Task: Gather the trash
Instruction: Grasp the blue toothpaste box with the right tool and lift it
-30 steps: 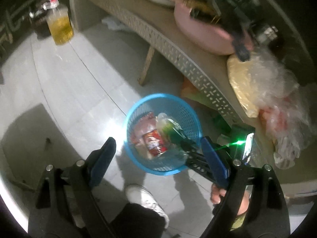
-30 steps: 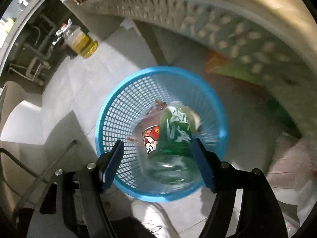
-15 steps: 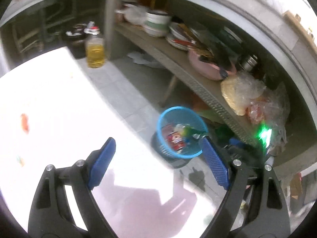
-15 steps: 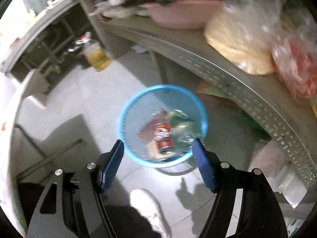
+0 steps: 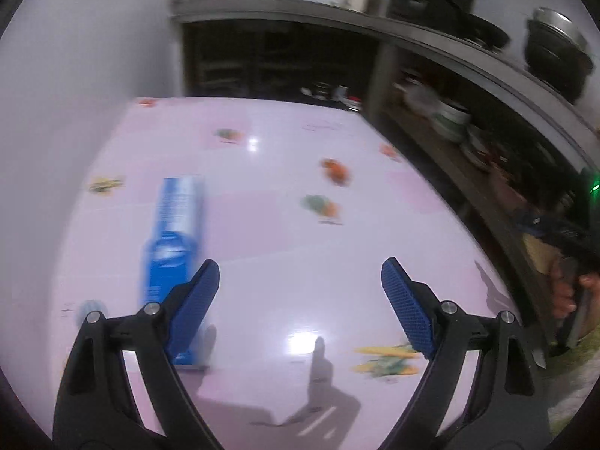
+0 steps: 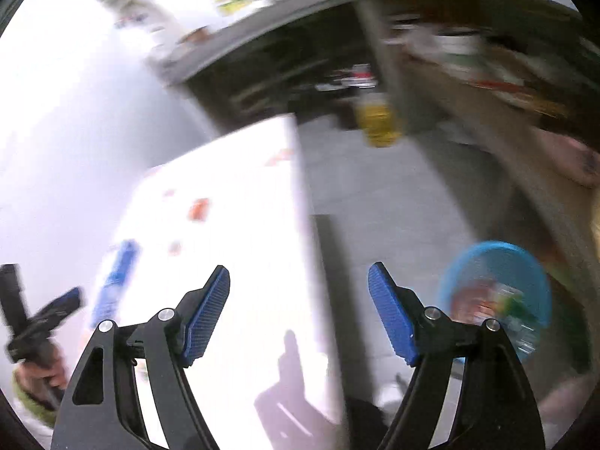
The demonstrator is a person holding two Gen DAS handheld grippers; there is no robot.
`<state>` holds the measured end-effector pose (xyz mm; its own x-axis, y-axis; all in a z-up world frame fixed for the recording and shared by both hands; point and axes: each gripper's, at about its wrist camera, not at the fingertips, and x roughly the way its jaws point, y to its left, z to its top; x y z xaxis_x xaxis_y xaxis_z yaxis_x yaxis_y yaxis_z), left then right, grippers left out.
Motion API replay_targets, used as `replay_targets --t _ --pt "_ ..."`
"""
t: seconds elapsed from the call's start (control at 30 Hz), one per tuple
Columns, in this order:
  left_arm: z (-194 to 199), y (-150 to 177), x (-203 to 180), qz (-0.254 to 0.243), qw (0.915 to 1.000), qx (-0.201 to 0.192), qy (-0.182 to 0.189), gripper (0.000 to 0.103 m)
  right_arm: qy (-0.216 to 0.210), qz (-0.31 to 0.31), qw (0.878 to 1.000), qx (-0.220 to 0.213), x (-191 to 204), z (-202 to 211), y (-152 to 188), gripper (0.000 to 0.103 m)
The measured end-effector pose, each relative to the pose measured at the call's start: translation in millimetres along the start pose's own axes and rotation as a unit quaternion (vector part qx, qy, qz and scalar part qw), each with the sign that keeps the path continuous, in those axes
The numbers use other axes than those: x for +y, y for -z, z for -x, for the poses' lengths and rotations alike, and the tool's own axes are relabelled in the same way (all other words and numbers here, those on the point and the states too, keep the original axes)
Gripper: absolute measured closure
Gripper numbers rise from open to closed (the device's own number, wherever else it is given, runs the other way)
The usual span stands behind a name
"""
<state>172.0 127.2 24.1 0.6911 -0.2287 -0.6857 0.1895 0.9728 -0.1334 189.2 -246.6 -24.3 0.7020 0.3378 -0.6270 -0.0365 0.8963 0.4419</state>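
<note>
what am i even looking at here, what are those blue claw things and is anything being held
These are two hand-held grabbers, one in each of a person's hands, each with a fisheye camera looking out along its two blue-padded fingers. One picture is from the left gripper, the other from the right gripper.

Both are empty. The left one stands wide open; the right one's jaws are opening, with nothing between them.

The left view looks over a pink table printed with small pictures. A blue box lies on it, likely the next trash to collect. The right view, blurred, also shows the blue basket on the floor, already holding trash.
</note>
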Motion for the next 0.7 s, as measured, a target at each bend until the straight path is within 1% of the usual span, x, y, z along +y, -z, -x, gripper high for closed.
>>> replay_targets --t 0.03,0.1,0.13,0.2,0.27,0.3,0.37,0.4,0.47,0.5,0.57,0.63,0.67,0.7 --pt "1.0 0.0 9.7 0.005 1.0 -0.001 -0.007 0.019 -0.011 0.008 1.0 0.007 10.5 -7.2 -2.4 0.029" --pt "-2.0 -1.1 29.3 0.022 0.9994 0.003 -0.025 0.019 -0.022 0.032 0.999 0.038 41.2 -34.7 -10.1 0.029" --pt "-3.3 -1.1 34.9 0.028 0.9992 0.002 -0.029 0.019 -0.028 0.044 0.997 0.06 57.7 -53.8 -15.5 0.029" --pt "-7.6 -0.7 47.1 0.041 0.9985 0.001 -0.036 0.019 -0.044 0.049 0.994 0.085 78.2 -78.1 -22.9 0.029" --pt "-11.9 -0.8 62.9 0.048 0.9974 0.004 -0.053 0.019 -0.053 0.048 0.991 0.112 97.4 -110.1 -34.6 0.029" --pt "-17.2 -2.3 69.3 0.05 0.997 0.005 -0.06 0.019 -0.051 0.052 0.99 0.118 104.1 -120.7 -37.9 0.029" --pt "-22.8 -3.7 80.6 0.06 0.9954 0.007 -0.074 0.019 -0.033 0.065 0.989 0.125 120.6 -145.5 -47.8 0.03" --pt "-22.6 0.3 86.1 0.069 0.9948 0.008 -0.075 0.019 -0.027 0.072 0.989 0.128 127.2 -155.9 -52.0 0.032" --pt "-23.9 3.2 98.8 0.091 0.9936 0.011 -0.067 0.019 -0.012 0.077 0.988 0.135 134.9 -170.6 -56.2 0.038" --pt "-24.1 4.3 106.3 0.103 0.9928 0.013 -0.06 0.019 -0.01 0.074 0.987 0.14 138.5 -174.0 -58.2 0.038" --pt "-22.7 9.2 118.7 0.119 0.9917 0.014 -0.047 0.019 -0.062 0.065 0.984 0.151 155.8 -177.6 -58.1 0.038" --pt "-18.7 15.3 127.7 0.13 0.9911 0.012 -0.026 0.019 -0.093 0.075 0.978 0.17 178.0 -181.8 -52.7 0.038" --pt "-15.3 19.4 131.7 0.134 0.9908 0.014 -0.016 0.019 -0.122 0.084 0.971 0.189 197.2 -188.6 -48.8 0.038" --pt "-13.3 23.7 134.2 0.137 0.9904 0.018 -0.008 0.019 -0.14 0.089 0.965 0.204 211.1 -194.9 -45.6 0.038"
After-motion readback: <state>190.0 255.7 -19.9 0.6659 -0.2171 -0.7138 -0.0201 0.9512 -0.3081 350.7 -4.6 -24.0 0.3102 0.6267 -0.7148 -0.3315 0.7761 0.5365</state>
